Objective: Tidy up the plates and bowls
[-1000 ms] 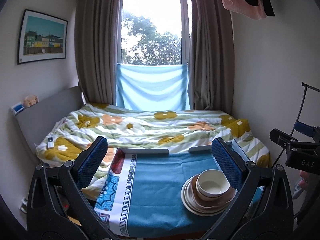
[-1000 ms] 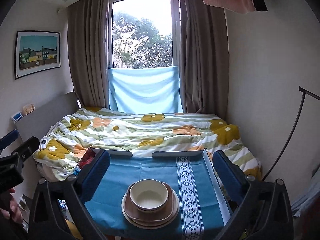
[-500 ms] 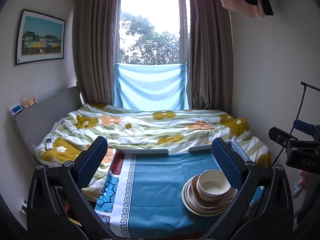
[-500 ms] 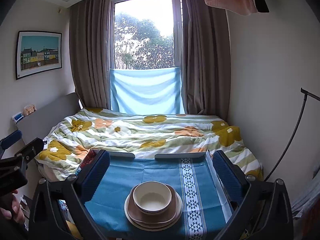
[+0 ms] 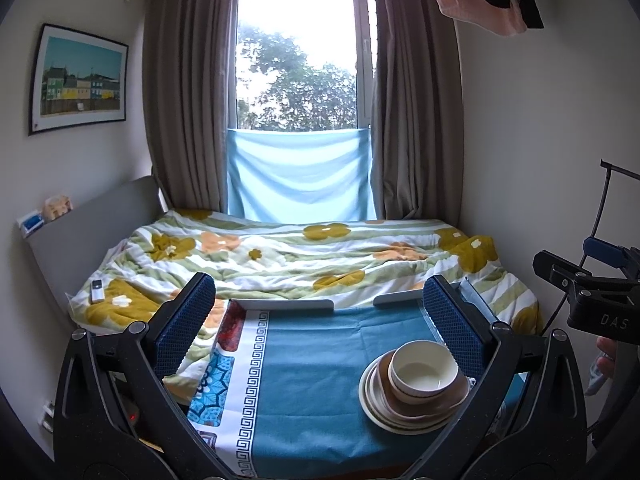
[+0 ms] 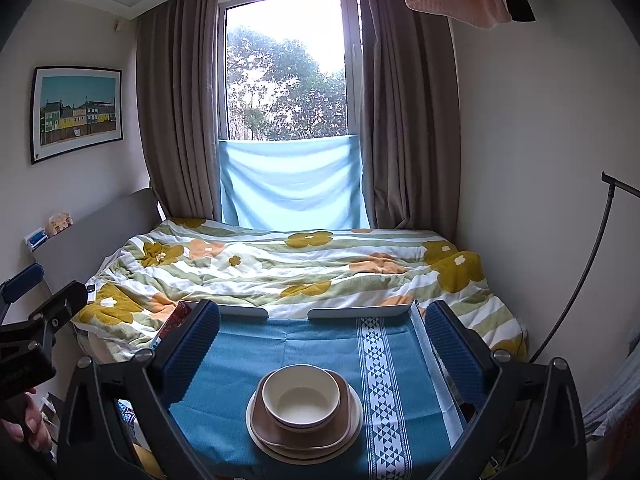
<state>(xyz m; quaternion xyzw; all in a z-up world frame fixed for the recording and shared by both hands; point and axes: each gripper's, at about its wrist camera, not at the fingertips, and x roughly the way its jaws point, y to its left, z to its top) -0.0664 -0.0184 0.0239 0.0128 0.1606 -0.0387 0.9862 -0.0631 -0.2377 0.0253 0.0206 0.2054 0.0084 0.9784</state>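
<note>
A cream bowl [image 6: 301, 396] sits on a stack of brown and cream plates [image 6: 348, 432] on a table with a blue cloth [image 6: 240, 364]. The same bowl [image 5: 424, 372] and plates [image 5: 372, 396] lie at the right in the left wrist view. My left gripper [image 5: 320, 320] is open and empty above the cloth, left of the stack. My right gripper [image 6: 320, 332] is open and empty, held above and just behind the stack.
A bed with a flowered quilt [image 5: 300, 256] lies beyond the table, below a curtained window [image 5: 296, 60]. A remote [image 5: 97, 290] lies on the quilt at left. Walls stand close on both sides. A dark stand [image 6: 592, 264] leans at the right.
Both views have crept slightly forward and down toward the table. The stack sits a bit nearer in the right wrist view. Both grippers stay open.
</note>
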